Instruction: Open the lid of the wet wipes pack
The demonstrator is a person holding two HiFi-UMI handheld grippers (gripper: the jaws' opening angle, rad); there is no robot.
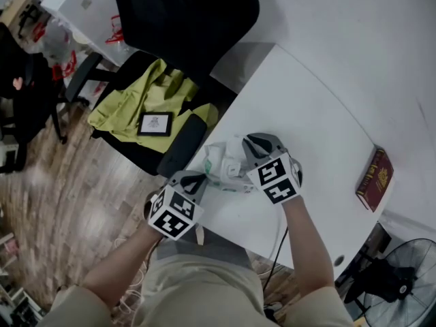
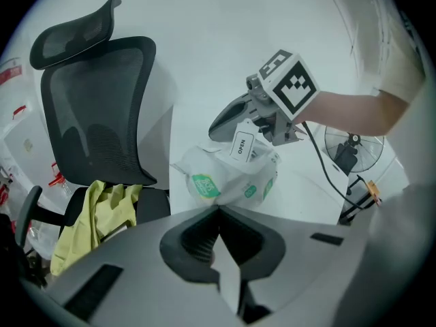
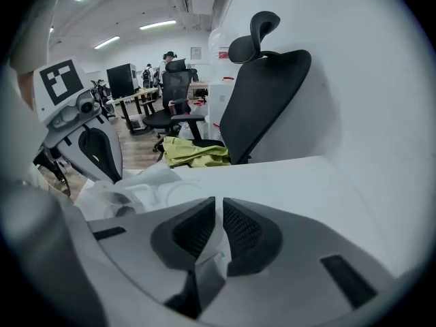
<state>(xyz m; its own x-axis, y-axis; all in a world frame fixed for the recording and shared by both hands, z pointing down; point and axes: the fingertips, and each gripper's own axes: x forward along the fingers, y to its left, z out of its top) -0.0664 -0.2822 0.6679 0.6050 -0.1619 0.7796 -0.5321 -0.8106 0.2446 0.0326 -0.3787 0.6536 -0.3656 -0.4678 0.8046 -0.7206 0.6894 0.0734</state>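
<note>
1. Your head camera looks steeply down over the left hand-held gripper (image 1: 193, 181) and the right hand-held gripper (image 1: 256, 143).
2. Each gripper's camera rides close behind its jaws; both see the wet wipes pack (image 2: 228, 180) just ahead.

White table (image 1: 306, 107), black chair (image 1: 184, 19), wood floor (image 1: 61, 203)

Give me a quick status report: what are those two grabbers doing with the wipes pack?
Left gripper shut on end of wet wipes pack. Right gripper shut on lid flap marked OPEN, flap raised. Nothing blocking.
</note>
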